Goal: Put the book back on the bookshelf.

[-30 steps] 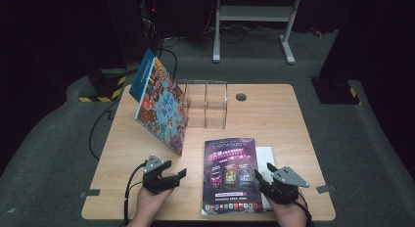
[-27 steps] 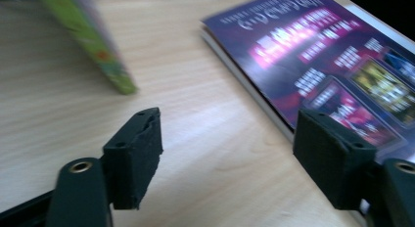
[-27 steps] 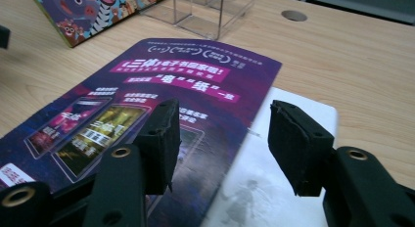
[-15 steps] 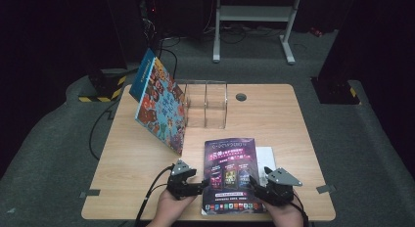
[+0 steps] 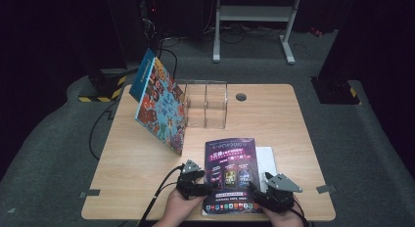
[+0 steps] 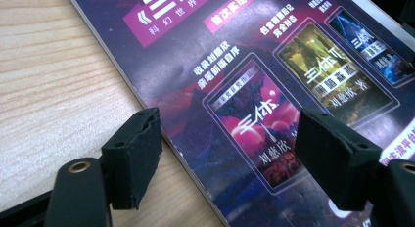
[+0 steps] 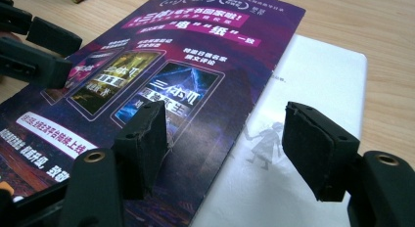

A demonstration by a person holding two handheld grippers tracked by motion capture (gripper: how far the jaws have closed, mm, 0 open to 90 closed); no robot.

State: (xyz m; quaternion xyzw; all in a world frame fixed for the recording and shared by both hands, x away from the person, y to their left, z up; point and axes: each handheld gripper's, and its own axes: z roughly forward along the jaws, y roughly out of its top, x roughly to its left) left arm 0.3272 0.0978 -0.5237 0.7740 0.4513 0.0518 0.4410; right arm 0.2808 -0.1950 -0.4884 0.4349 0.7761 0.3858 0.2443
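A purple printed booklet [image 5: 231, 173] lies flat at the table's front centre, overlapping a white book [image 5: 266, 156] on its right. My left gripper [image 5: 204, 186] is at the booklet's left edge. In the left gripper view its jaws are open and have just opened a little; they straddle that edge [image 6: 230, 158], one over the wood and one over the booklet cover [image 6: 254, 65]. My right gripper [image 5: 255, 192] is at the booklet's right edge. Its jaws have just been opening and stand open [image 7: 225, 139], one over the purple cover [image 7: 161, 56], the other over the white page [image 7: 313, 80].
A colourful picture book [image 5: 159, 107] leans tilted against a clear acrylic divider stand [image 5: 205, 104] at the back left of the wooden table [image 5: 274, 119]. A round cable hole [image 5: 240, 96] sits behind. A black cable [image 5: 156, 200] trails off the front edge.
My left hand has moved right, from bare wood up to the booklet's left edge. The right gripper has stayed at the booklet's right edge.
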